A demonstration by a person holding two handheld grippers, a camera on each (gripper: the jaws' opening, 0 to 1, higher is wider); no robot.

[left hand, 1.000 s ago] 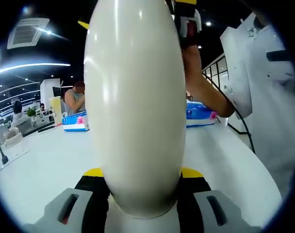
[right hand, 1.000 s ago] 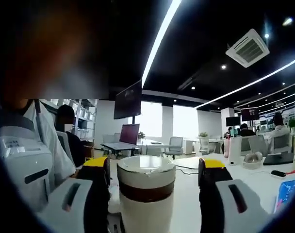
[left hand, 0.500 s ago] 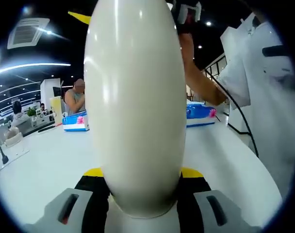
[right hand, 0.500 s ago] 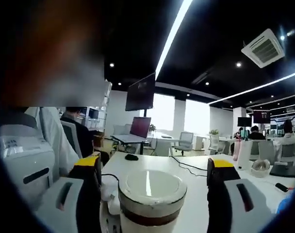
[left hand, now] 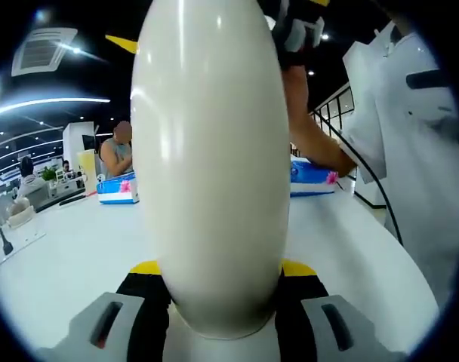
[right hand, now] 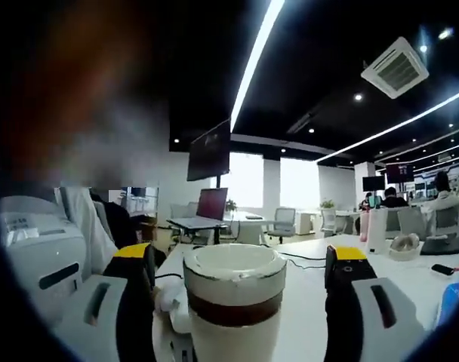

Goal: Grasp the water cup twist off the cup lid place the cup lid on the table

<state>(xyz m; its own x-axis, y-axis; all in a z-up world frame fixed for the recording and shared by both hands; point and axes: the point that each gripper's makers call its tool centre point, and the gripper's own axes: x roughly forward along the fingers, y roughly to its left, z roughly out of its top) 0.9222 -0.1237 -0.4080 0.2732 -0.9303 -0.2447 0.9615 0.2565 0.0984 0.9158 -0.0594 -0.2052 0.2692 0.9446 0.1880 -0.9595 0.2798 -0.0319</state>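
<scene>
Water cup (left hand: 208, 166), cream-white, stands upright above a white table (left hand: 71, 256), its body clamped between the jaws of the left gripper (left hand: 218, 298) — seemingly steadying it so the top can be turned. In the right gripper view, the cup lid (right hand: 233, 268) is on the cup, a brown band beneath it. The right gripper (right hand: 241, 264) straddles that lid, jaws spread wide, a gap on each side — touching and holding nothing.
</scene>
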